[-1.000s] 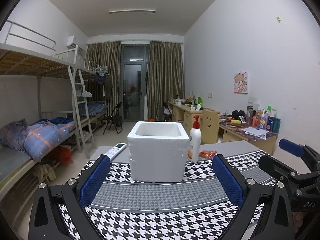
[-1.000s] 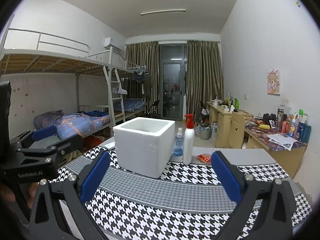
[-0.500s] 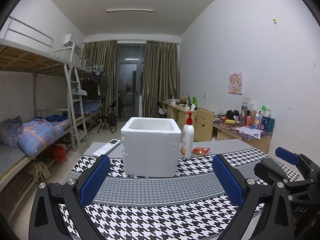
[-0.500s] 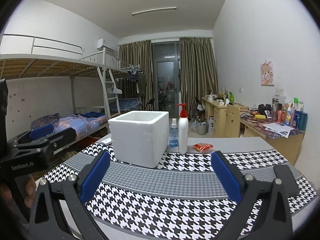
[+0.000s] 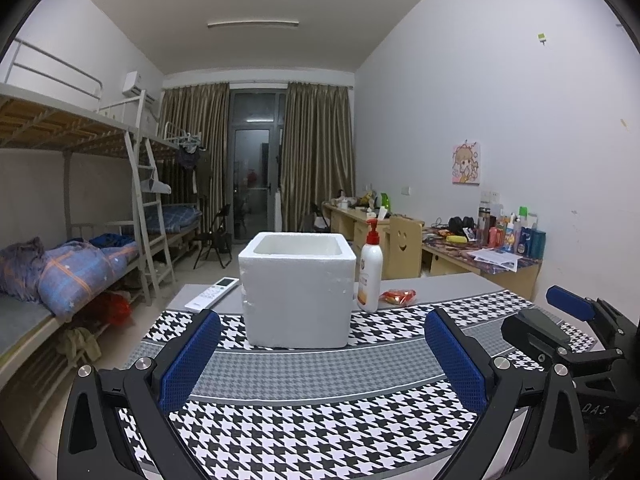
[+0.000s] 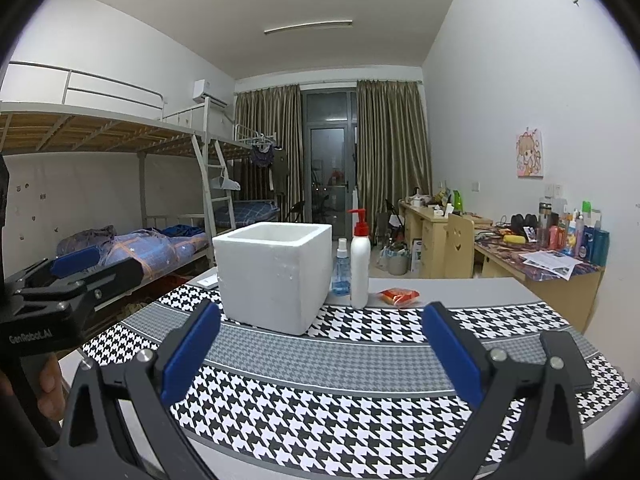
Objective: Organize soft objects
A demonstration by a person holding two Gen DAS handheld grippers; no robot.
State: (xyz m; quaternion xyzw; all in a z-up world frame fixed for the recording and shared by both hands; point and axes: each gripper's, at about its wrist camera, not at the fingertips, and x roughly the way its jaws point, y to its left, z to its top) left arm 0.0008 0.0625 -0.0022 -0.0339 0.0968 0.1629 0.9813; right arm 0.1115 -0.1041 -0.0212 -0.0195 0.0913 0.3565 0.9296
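Foam box (image 5: 297,288), white, square and open-topped, sits on houndstooth cloth (image 5: 320,436); both grippers' fingers spread, empty.

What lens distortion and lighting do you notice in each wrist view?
Left wrist view: dim bluish ceiling light, dark rounded corners, the houndstooth mat's stripes bow. Right wrist view: same curving, and the white foam box looks sharp.

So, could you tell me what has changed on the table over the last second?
Only the viewpoint shifted slightly as both tongs, left and right, moved a little; nothing was grasped or released. The foam box, pump bottle and orange packet stayed put.
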